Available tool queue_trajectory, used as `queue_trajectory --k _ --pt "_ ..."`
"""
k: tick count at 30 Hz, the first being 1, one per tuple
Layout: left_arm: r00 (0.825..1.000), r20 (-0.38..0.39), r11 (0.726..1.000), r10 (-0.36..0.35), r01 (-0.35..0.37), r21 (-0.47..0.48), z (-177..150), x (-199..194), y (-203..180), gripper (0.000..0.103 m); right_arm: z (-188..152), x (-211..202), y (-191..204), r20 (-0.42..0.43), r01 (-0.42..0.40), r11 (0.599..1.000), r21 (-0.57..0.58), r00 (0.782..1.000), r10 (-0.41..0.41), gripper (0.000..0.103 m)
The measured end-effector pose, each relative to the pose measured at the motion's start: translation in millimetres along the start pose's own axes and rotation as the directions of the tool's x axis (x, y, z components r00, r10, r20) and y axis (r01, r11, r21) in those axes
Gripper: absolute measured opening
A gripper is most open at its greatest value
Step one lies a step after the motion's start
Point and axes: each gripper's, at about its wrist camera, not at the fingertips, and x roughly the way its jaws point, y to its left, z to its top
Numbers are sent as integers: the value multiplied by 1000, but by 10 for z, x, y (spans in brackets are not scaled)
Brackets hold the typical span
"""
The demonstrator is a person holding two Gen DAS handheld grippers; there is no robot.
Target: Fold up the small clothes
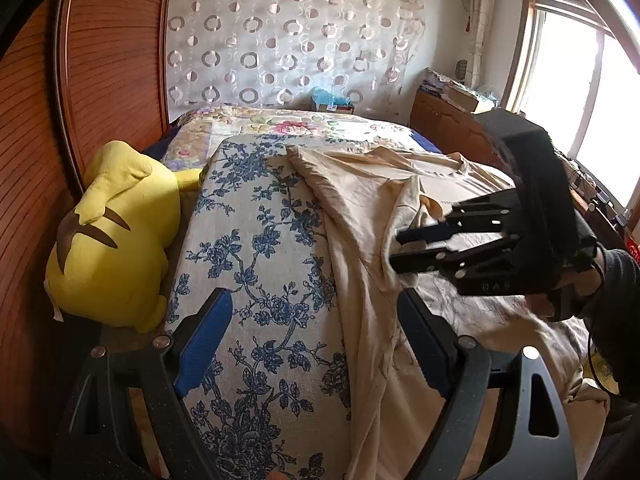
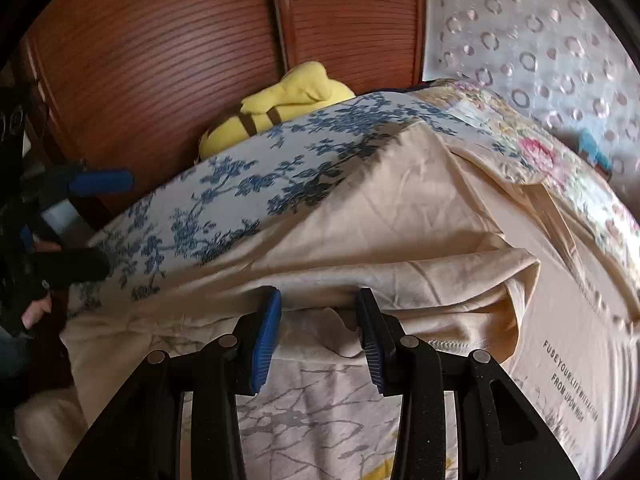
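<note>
Both grippers [image 1: 316, 344] [image 2: 318, 338] gape (wide) — over beige shirt [image 1: 360, 208]

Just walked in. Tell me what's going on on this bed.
A person holding a gripper in each hand is working on a beige T-shirt spread over the blue floral bedspread. The right gripper is open at a folded-over edge of the shirt, not clamped on it. The left gripper hangs open above the bedspread, holding nothing. A yellow plush toy lies beside the bed by the wooden wardrobe.
</note>
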Motion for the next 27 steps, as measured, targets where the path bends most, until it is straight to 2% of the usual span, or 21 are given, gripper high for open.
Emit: queue_trajectory --k 1,3,4,7,13,16,18,20,22,27 --pt "1000 -1 1000 -1 1 1 4 5 3 85 -7 5 30 -5 11 1000 -22 1000 -11 18" --pt "1000 -2 1000 -3 3 3 -3 9 -5 85 -26 -11 53 -15 13 999 -43 1000 -14 8" --pt "1000 -1 1000 -4 4 4 -2 9 -8 85 -32 -80 58 -15 21 999 -47 1000 -21 4" --pt "1000 -2 1000 -6 6 1 -9 26 -18 85 -69 -191 -2 -4 12 999 -30 1000 -13 2" --pt "1000 -7 1000 -5 5 6 -9 45 -49 85 -310 -737 -44 86 -5 999 50 996 1 2" --pt "1000 -10 1000 -5 5 8 -11 57 -57 85 -473 -832 -59 111 -15 997 78 994 6 2" --pt "1000 -12 1000 -6 6 8 -7 74 -71 85 -559 -847 -30 98 6 996 90 995 -15 2" --pt "1000 -13 1000 -8 8 8 -6 93 -93 85 -604 -862 -21 82 19 995 101 996 -27 7" --pt "1000 -18 1000 -10 11 14 -7 111 -122 85 -575 -862 -16 75 20 994 109 997 -28 23" --pt "1000 -25 1000 0 1 29 -4 117 -176 85 -384 -805 37 101 -15 991 132 995 2 24"
